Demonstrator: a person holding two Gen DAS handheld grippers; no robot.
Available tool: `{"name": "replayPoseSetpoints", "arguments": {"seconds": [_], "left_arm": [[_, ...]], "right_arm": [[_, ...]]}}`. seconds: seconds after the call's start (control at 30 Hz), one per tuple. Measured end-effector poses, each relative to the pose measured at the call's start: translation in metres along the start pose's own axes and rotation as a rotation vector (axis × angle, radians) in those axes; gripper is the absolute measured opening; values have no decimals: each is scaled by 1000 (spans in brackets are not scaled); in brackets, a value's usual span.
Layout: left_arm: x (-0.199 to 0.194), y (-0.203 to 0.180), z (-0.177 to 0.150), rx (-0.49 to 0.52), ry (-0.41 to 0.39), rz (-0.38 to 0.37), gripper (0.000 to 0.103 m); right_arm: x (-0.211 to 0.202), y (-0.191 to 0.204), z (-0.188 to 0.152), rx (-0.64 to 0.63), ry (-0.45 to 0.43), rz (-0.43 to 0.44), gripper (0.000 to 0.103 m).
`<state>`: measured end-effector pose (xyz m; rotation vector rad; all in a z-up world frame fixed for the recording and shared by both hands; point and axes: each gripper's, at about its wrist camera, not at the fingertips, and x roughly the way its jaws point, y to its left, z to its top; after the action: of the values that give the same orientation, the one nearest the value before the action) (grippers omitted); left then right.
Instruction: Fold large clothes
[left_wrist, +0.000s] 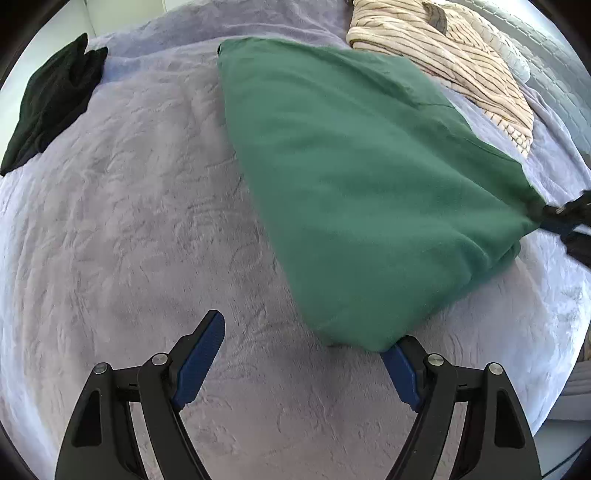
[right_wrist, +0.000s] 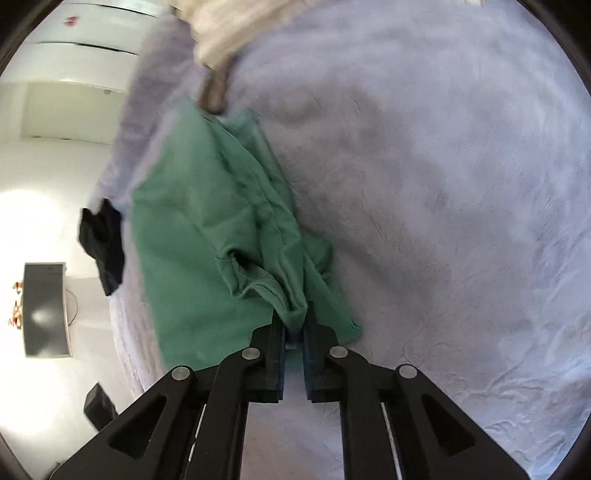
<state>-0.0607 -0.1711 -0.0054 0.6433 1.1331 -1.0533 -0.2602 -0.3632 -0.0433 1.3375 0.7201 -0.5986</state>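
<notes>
Left wrist view. Far ahead and to the left of the left gripper (left_wrist: 310, 332), a dark garment (left_wrist: 51, 99) lies crumpled at the edge of the lavender blanket (left_wrist: 129, 206). The blanket is plush, creased, and covers the whole work surface.

The left gripper points steeply down at the blanket. Its jaws stand spread wide and grasp nothing. The left finger (left_wrist: 203, 354) is over bare blanket. The right finger is partly hidden under the near corner of the green garment (left_wrist: 362, 192); whether the pad touches the cloth cannot be told.

The green garment lies ahead and to the right of the left gripper, folded into a flat slab with a smooth top face. Its near corner overhangs the tool's right finger. Its right-hand corner is drawn out toward the right gripper (left_wrist: 565, 214), seen dark and blurred at the frame edge.

Beyond the green garment, ahead and far right, a beige striped garment (left_wrist: 443, 55) lies bunched on the blanket.

Right wrist view. To the left of the right gripper (right_wrist: 294, 325), the dark garment (right_wrist: 103, 243) hangs at the blanket (right_wrist: 443, 184) edge. Directly ahead, the green garment (right_wrist: 207, 221) extends away from the tool, wrinkled near the tips. The right gripper is clenched on a bunched, hemmed edge of the green garment, with cloth gathered between the pads. To the right of the tool lies bare blanket.
</notes>
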Motion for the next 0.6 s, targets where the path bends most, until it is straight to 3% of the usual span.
{"name": "replayPoseSetpoints", "arguments": {"seconds": [0.07,0.13,0.2,0.27,0.3,0.37,0.5,0.6], "left_arm": [[0,-4,0,20,-7,15,83],[2,-8,0,29,-9,27,83],[3,-10,6,10,-10,32,83],[3,-13,9,9,-18,46,83],[2,-14,10,22,-27,61,83],[-1,-10,11,55,-37,70,83],[1,12,6,28,-30,9,83],[11,16,3,13,-3,-9,83]], "right_arm": [[-17,15,1,-84,-54,18,24],[-27,34,6,-175,-90,18,46],[-19,52,16,-255,-72,6,55],[3,64,26,-306,-2,-12,55],[18,66,31,-325,35,-51,55],[43,62,34,-330,110,-151,7],[27,50,34,-245,61,-51,7],[39,20,26,-145,109,-35,7]]}}
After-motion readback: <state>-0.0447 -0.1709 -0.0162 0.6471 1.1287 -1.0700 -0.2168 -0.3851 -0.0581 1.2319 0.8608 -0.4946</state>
